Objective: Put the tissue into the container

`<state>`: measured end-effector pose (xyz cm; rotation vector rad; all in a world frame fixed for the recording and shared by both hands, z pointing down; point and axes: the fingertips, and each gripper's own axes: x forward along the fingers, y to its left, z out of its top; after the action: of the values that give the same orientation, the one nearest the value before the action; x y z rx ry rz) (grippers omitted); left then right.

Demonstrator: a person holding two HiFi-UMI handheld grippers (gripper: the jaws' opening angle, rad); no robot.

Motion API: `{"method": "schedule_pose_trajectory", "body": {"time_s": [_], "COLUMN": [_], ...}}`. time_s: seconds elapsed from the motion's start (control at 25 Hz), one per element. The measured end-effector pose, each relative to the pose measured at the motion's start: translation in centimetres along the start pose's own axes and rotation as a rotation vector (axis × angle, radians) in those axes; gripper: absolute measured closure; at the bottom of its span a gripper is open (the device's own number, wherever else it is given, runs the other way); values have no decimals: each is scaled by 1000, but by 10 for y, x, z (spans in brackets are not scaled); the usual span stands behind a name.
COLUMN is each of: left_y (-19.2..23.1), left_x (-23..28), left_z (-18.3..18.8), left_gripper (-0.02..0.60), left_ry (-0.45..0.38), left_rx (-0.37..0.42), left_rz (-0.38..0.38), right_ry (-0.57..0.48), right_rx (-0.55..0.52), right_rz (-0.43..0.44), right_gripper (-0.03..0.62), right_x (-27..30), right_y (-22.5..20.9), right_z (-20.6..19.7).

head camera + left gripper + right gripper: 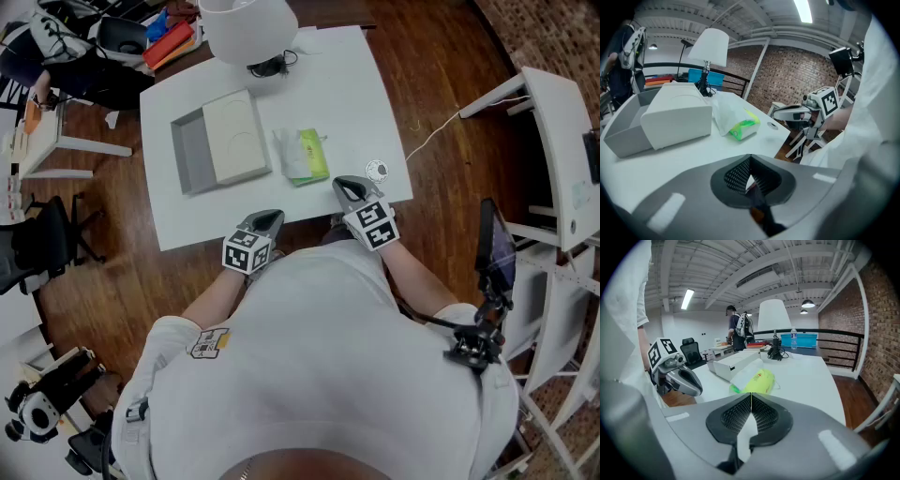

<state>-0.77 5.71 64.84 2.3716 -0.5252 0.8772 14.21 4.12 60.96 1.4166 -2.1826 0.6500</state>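
A green and white tissue pack (302, 155) lies on the white table (375, 103), right of a grey open container (190, 150) with a white lid (234, 136) over its right part. Both grippers hover at the table's near edge, nothing in either. My left gripper (268, 218) is shut, near the container's front corner. My right gripper (345, 185) is shut, just short of the tissue pack. The left gripper view shows the tissue pack (738, 121) ahead and the lid (677, 117) to its left. The right gripper view has the pack (757, 380) straight ahead.
A white lamp (248, 28) with a black cable stands at the table's far edge. A small round disc (377, 171) lies near the right edge. A white desk (553, 122) stands to the right, chairs and clutter to the left. A person (737, 331) stands far off.
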Motion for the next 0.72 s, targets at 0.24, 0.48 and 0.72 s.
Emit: {"method": "schedule_pose_trajectory", "body": {"time_s": [0.24, 0.48, 0.72], "left_y": [15, 25, 38], "left_x": [33, 34, 36], "left_z": [32, 36, 41], "left_gripper": [581, 581, 581], "left_ry": [1, 4, 3], "left_rx": [-37, -106, -93], "left_rz": [78, 137, 117], "right_ry": [-16, -1, 69], "right_rx": [-57, -71, -24], "right_rz": [95, 189, 185], "right_gripper": [565, 521, 319], "right_x": [27, 45, 65], "right_y": [-38, -34, -29], "right_z": [24, 30, 27]}}
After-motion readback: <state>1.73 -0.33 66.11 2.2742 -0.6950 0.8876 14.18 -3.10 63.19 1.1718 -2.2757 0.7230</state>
